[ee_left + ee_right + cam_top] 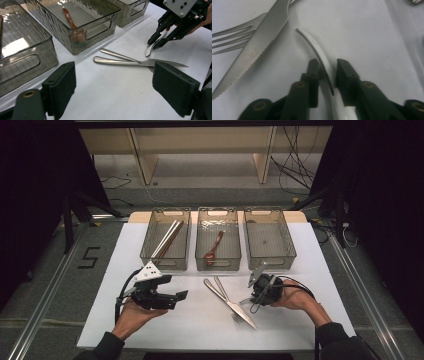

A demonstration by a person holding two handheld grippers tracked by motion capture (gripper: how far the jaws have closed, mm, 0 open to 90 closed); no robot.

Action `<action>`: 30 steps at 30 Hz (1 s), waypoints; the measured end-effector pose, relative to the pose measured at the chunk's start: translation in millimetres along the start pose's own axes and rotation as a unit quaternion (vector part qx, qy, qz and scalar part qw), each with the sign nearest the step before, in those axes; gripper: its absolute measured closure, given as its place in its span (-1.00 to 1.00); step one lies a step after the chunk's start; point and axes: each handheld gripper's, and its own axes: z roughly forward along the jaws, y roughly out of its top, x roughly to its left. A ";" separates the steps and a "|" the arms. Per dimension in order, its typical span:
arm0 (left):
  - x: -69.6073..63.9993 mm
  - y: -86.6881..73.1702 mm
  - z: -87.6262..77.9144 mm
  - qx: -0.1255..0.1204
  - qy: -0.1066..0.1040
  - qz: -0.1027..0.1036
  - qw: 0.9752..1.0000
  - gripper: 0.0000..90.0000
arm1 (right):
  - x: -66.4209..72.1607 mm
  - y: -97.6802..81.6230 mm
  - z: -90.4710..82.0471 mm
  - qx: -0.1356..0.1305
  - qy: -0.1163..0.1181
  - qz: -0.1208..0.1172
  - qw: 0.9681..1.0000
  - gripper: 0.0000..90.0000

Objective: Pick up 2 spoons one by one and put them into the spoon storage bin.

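Gripping a white spoon [322, 60] beside the knife [259, 42], right claw [327, 68] clenched; left claw [115, 82] released above bare table [112, 100].

The left gripper [113, 87] has its jaws set wide apart above the white bench [112, 100], holding nothing. Beyond them a knife [140, 62] lies across a fork handle [116, 54]. The right gripper [156, 42] has its jaws around a white spoon [150, 50]. A brown spoon [75, 30] lies in the middle bin [100, 27].
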 end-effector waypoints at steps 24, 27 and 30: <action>3.2 -0.5 -2.1 -0.012 -0.001 -0.010 1.000 -0.59 | -7.2 -2.2 -30.5 -0.063 -0.065 0.039 0.995 0.92; 4.8 -0.5 -3.0 -0.017 -0.001 -0.019 1.000 -0.58 | -9.3 -1.4 -36.8 -0.083 -0.068 0.058 0.993 0.92; 5.4 -0.4 -4.0 -0.024 -0.002 -0.023 0.999 -0.59 | -11.7 -0.4 -43.1 -0.107 -0.068 0.083 0.989 0.92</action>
